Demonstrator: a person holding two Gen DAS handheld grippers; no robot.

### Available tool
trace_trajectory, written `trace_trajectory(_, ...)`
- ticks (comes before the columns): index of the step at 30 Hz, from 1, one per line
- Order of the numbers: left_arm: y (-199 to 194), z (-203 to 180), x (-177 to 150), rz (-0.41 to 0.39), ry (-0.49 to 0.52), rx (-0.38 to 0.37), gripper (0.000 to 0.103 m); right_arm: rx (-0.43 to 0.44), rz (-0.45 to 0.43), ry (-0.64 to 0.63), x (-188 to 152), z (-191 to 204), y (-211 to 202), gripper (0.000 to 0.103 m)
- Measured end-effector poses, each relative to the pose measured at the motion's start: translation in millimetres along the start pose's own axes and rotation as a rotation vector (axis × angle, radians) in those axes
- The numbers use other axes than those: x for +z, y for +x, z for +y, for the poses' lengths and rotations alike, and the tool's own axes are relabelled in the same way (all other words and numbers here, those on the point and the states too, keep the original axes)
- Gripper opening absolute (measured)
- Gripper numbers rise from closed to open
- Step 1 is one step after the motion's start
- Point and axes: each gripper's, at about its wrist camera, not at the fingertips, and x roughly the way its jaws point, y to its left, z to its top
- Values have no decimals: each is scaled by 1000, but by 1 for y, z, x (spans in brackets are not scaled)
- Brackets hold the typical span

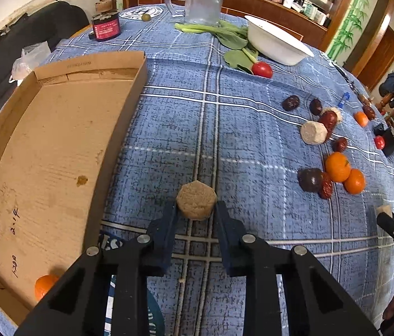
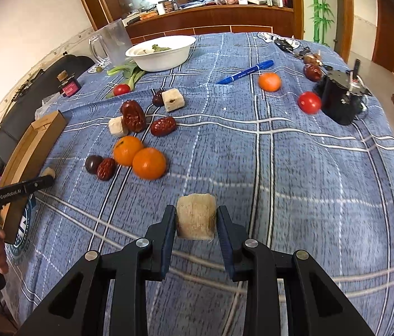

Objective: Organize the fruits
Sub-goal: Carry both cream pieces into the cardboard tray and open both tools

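Tan, crumbly hexagonal cake (image 1: 196, 204) sits clamped in the left claw (image 1: 196, 213); right claw (image 2: 196, 221) grips a pale fibrous block (image 2: 196, 219).

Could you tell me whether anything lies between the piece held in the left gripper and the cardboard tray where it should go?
Nothing visible does. The left gripper holds a tan round piece just right of the cardboard tray; only bare blue tablecloth and the tray's low side wall lie between them.

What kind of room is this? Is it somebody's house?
Probably a home dining room: a table under a blue plaid cloth, a white bowl of greens beside a glass mug, and a cluttered wooden sideboard behind.
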Motion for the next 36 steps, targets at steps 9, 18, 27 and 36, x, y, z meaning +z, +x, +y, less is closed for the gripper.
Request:
trace_trajectory(9,-32,-32,-27,-27,129,-120,26,-53,-9,29,-29,11,-28,31)
trace_trajectory(18,-45,-52,-53,-2,227,-232,26,-102,-4,47,-53,28,-44,31)
trace_trajectory(27,-62,-26,-45,-38,200,-259,26,-102,-15,22,-45,66,-42,31)
trace_trajectory(36,-83,32,-30,-101,122,-221,26,-41,-18,-60,-17,129,-24,31)
